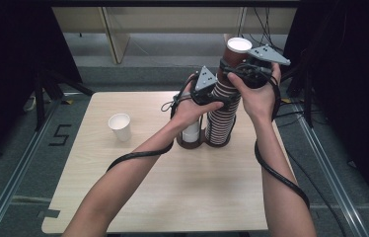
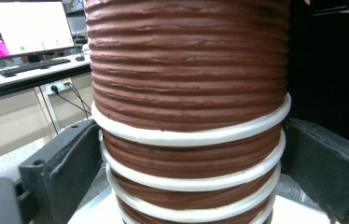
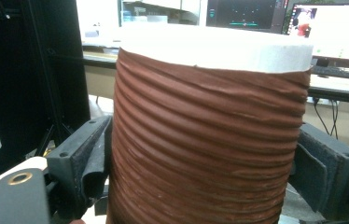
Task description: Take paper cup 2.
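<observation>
A tall stack of brown ribbed paper cups [image 1: 222, 116] with white rims stands in a dark holder [image 1: 200, 144] at the far middle of the table. My left gripper [image 1: 216, 98] reaches in from the left at mid height. In the left gripper view its jaws sit against the white rims on both sides of the stack [image 2: 189, 93]. My right gripper [image 1: 235, 69] is higher, shut on the top cup [image 1: 236, 53]. In the right gripper view both pads press that cup's ribbed wall [image 3: 210, 130] just below its white rim. Both grippers are level.
A single white paper cup [image 1: 120, 127] stands upright on the left of the wooden table [image 1: 172, 197]. Another white cup [image 1: 191, 132] sits in the holder's left ring, under my left hand. Black cables trail over both forearms. Beyond the table are desks with monitors [image 2: 23, 28].
</observation>
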`<state>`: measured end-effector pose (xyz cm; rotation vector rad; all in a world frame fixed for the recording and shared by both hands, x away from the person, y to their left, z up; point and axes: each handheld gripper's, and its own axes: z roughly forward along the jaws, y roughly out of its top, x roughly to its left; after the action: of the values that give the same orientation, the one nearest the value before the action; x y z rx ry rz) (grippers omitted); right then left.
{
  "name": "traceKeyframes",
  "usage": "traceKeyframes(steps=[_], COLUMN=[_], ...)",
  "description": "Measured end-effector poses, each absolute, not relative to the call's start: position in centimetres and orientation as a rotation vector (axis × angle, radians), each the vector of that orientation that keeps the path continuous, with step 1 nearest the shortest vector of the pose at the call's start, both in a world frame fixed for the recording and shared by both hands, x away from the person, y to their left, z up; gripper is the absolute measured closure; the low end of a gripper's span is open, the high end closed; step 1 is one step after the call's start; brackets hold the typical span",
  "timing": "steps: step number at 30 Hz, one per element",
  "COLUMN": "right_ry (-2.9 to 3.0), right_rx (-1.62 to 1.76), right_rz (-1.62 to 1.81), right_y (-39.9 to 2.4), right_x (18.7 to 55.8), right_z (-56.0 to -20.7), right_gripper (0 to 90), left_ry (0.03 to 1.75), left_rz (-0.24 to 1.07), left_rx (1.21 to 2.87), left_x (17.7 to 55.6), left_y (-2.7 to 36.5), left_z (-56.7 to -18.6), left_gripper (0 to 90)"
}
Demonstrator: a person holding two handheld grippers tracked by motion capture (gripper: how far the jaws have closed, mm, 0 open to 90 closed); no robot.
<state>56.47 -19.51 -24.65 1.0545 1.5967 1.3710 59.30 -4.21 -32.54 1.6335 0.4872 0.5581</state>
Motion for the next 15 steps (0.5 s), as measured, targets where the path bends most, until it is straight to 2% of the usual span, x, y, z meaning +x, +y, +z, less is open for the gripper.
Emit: traceKeyframes(steps=[15], right_ry=[1.59], right_rx=[1.05], right_rz=[1.383], right_y=[-19.55], right_x=[56.48], right_z=[-24.7], right_gripper=[17.3], left_ry=[0.481], left_rz=[0.563], left_rx=[1.648], left_x=[59.34], left_y=[-4.16], left_z=[-32.47], left_gripper=[5.2])
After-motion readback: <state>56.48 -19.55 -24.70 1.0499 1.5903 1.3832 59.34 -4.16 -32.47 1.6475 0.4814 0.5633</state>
